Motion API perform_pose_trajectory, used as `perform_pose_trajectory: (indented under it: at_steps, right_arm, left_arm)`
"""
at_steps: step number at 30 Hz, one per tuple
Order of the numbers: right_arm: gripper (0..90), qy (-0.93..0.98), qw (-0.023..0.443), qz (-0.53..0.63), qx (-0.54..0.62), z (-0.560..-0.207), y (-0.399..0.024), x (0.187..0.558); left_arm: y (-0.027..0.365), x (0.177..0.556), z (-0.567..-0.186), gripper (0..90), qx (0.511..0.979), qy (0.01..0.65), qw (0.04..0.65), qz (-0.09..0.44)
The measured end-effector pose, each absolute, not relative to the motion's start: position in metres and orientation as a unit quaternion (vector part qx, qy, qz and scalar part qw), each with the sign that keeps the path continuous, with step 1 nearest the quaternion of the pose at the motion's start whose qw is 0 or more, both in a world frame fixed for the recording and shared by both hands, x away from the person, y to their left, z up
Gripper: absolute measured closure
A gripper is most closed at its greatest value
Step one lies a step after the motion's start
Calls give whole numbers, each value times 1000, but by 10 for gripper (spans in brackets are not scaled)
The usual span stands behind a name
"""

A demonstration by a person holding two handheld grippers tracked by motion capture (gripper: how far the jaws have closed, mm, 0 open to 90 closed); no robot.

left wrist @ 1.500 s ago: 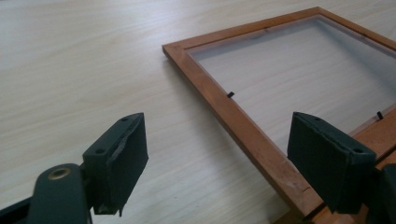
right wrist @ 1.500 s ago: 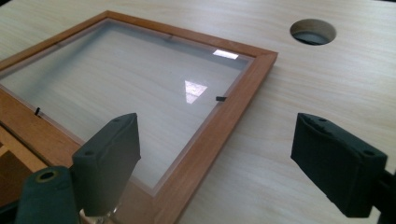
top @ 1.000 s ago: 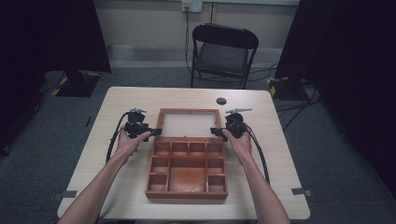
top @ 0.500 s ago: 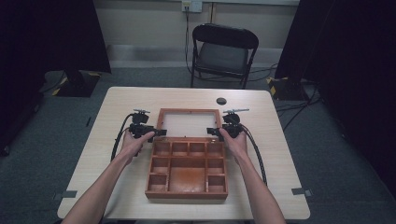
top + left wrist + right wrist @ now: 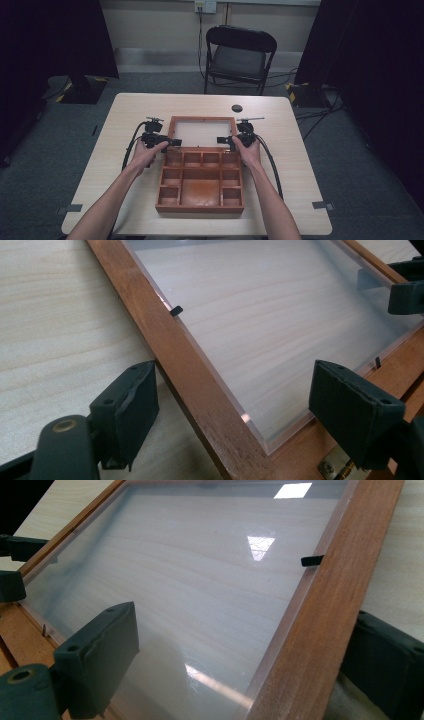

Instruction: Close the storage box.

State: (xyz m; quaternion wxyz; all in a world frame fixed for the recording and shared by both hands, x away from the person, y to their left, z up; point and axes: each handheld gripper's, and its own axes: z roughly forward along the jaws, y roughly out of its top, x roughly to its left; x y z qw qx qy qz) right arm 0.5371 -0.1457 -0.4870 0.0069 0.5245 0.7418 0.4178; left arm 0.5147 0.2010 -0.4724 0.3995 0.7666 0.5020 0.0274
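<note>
1. The brown wooden compartment box (image 5: 200, 182) lay open on the pale wooden table (image 5: 300, 165), its clear-paned wooden lid (image 5: 202, 132) flat behind it.
2. The left gripper (image 5: 172, 142) straddled the lid's left rail, jaws apart and just opening, pads clear.
3. The right gripper (image 5: 223, 141) straddled the right rail likewise, jaws just opening.

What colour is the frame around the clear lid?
Reddish-brown wood frame, best seen in the left gripper view.
</note>
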Motion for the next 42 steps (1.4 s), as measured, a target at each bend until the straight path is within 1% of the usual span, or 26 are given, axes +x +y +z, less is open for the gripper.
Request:
perform_pose_trajectory:
  at_steps: [4, 10, 15, 22, 23, 25, 31, 33, 38, 42]
  right_arm:
    - [73, 739, 11, 422, 524, -488, -146, 536]
    - [114, 732, 13, 430, 529, -487, -149, 535]
    - [128, 727, 16, 435, 530, -488, -150, 533]
    - [147, 725, 23, 440, 530, -486, -151, 532]
    - [162, 724, 28, 442, 528, -484, -151, 531]
    - [179, 724, 35, 445, 526, -482, -152, 531]
    - [182, 718, 45, 459, 521, -473, -153, 528]
    - [197, 715, 53, 468, 516, -465, -154, 526]
    - [230, 713, 59, 477, 510, -458, -156, 524]
    - [243, 714, 65, 480, 506, -453, -157, 521]
  left_arm:
    - [199, 517, -475, 149, 765, 505, 399, 23]
    - [199, 519, -476, 141, 762, 509, 399, 14]
    - [199, 520, -476, 129, 764, 509, 396, 12]
    - [197, 522, -477, 134, 757, 513, 404, 0]
    - [196, 522, -475, 134, 760, 511, 402, 2]
    - [195, 522, -473, 138, 764, 506, 401, 9]
    - [193, 519, -467, 166, 770, 491, 406, 30]
    - [192, 518, -464, 190, 769, 487, 413, 31]
    - [190, 516, -460, 200, 772, 481, 412, 42]
    - [192, 514, -455, 243, 770, 480, 417, 51]
